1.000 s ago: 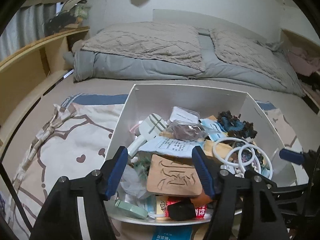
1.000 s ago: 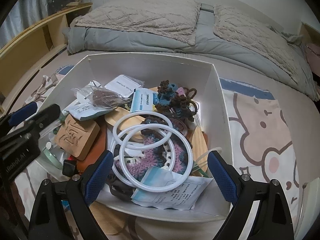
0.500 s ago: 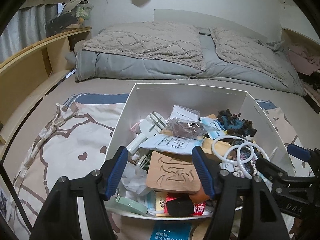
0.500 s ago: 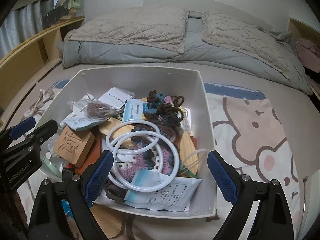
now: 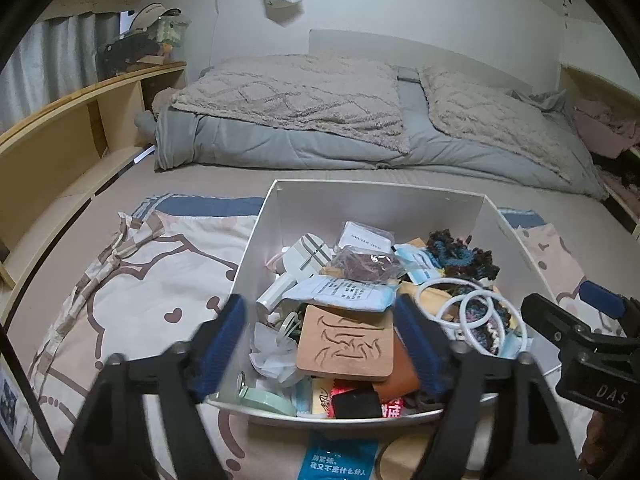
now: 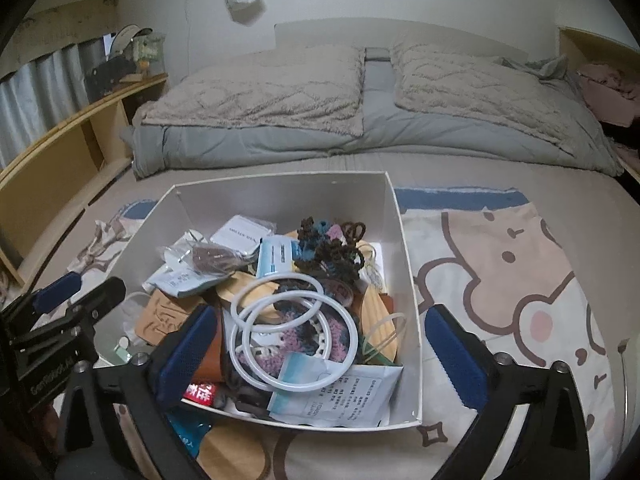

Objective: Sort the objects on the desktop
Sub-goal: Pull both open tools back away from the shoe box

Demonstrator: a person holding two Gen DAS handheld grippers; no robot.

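White plastic rings point(image 6: 294, 330) are seen lying flat atop the clutter in the white box point(image 6: 408, 276), directly ahead of the empty, opening right gripper point(image 6: 320, 354), while the left gripper point(image 5: 320, 344), also opening and empty, is framed over the wooden carved tile point(image 5: 346, 342).

Both views are fisheye, each looking forward and downward along its own gripper's fingers toward the white box point(image 5: 372, 196), with the bed point(image 5: 304, 120) beyond it. The left wrist view sits close over the box's near left corner, facing across it; its blue pads are blurred, so their exact edges are perhaps uncertain. The right wrist view stands close at the box's point(image 6: 404, 240) near right side. Both share the box, its white rings point(image 5: 472, 312) point(image 6: 296, 332), and the bed point(image 6: 280, 120). Each also catches the other gripper beside the box.
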